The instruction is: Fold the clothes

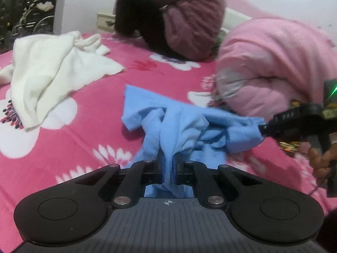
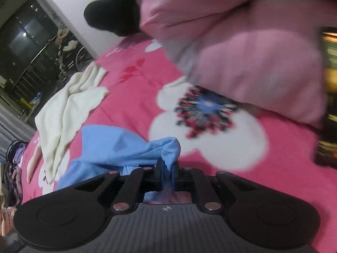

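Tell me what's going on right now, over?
Left gripper shut on blue garment. Right gripper shut on another bunch of it. Garment crumpled, not yet folded. White cloth lies apart; pink quilt close by.

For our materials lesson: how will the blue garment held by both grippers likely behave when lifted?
Probably floppy: the blue garment bunches and sags between the left gripper and right gripper. Likely light, since thin folds hang from small pinches. It may slip if pulled hard.
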`<state>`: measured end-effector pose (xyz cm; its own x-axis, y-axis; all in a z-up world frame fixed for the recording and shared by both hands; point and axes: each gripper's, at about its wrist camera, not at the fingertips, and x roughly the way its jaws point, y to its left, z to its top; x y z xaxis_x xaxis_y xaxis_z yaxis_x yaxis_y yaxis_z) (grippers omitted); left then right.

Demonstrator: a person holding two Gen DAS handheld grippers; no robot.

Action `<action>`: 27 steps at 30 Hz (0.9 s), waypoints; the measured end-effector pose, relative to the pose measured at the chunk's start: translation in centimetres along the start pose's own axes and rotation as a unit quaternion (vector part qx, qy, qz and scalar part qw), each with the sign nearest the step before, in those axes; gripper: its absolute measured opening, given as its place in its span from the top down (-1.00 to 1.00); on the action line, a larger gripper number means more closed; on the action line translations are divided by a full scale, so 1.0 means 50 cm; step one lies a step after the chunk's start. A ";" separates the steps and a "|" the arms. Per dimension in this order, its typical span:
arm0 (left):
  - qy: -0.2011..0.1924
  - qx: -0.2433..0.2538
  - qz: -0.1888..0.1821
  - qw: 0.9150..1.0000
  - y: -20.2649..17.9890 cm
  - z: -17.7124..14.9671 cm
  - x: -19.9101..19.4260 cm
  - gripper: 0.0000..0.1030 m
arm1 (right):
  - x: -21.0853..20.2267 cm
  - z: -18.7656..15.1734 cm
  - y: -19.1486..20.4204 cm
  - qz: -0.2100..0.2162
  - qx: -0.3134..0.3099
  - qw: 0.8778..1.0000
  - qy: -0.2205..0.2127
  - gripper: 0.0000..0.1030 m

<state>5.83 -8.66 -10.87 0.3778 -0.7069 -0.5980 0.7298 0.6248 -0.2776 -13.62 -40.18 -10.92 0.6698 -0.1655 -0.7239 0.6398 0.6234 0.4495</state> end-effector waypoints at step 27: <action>0.122 0.075 0.011 0.990 0.002 -0.117 -0.275 0.23 | -0.254 -0.203 -0.056 -0.032 -0.058 0.997 0.047 0.24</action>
<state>-2.61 3.09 -7.07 0.2590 -0.5817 -0.7710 0.8062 0.5698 -0.1591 -27.74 -32.06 -8.28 0.5875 -0.1396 -0.7971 0.6290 0.6985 0.3413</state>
